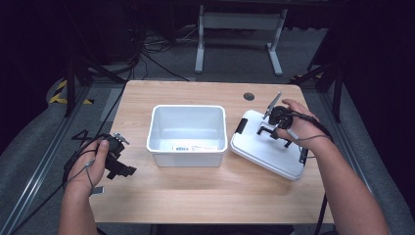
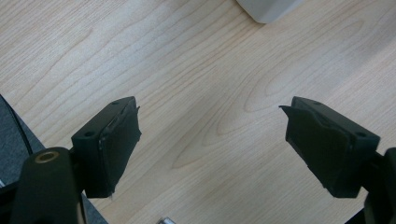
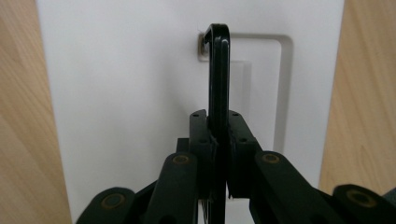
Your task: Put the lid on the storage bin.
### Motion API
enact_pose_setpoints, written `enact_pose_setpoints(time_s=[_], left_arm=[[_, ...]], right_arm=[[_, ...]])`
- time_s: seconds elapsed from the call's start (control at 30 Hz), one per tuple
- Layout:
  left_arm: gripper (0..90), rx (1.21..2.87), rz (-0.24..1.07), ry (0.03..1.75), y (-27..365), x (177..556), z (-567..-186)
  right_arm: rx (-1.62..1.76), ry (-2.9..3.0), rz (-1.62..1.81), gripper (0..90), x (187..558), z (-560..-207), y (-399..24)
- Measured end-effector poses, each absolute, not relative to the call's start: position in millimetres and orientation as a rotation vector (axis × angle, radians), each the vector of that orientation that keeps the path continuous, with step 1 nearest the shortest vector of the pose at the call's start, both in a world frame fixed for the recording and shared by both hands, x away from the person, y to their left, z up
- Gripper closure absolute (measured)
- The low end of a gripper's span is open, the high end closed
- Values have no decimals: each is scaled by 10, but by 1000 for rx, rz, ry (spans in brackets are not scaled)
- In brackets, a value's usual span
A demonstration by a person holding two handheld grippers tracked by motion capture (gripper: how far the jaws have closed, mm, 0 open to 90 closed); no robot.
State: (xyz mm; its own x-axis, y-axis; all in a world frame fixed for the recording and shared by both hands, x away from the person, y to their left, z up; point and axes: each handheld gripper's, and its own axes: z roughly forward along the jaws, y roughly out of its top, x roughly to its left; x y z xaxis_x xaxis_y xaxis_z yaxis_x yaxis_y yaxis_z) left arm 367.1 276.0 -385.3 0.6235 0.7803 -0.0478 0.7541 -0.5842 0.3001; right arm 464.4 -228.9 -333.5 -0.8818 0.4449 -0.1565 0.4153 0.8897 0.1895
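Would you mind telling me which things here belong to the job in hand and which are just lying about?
In the job:
- lid, its black handle clamped in the right tongs
- bin, open, beside the lid
- left tongs, open over bare table

Lying about:
- cables on the floor
- grey stand beyond the table

Light wood-grain desk (image 1: 195, 191) with a round cable hole (image 1: 249, 96) near its far right corner, open white bin (image 1: 187, 134) at the centre, white lid (image 1: 266, 147) flat just right of it, angled, black latch (image 1: 241, 126) on its near end
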Motion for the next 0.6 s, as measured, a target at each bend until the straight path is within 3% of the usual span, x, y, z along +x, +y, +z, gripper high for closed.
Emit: enact_pose_setpoints(time_s=[0.33, 0.6], left_arm=[[185, 2540, 142, 1244, 2785, 3664, -3836], [185, 2536, 151, 1242, 2801, 3661, -3826]], right_arm=[[613, 2829, 292, 835, 4597, -2819, -2323], [596, 2815, 274, 841, 4607, -2670, -2296]])
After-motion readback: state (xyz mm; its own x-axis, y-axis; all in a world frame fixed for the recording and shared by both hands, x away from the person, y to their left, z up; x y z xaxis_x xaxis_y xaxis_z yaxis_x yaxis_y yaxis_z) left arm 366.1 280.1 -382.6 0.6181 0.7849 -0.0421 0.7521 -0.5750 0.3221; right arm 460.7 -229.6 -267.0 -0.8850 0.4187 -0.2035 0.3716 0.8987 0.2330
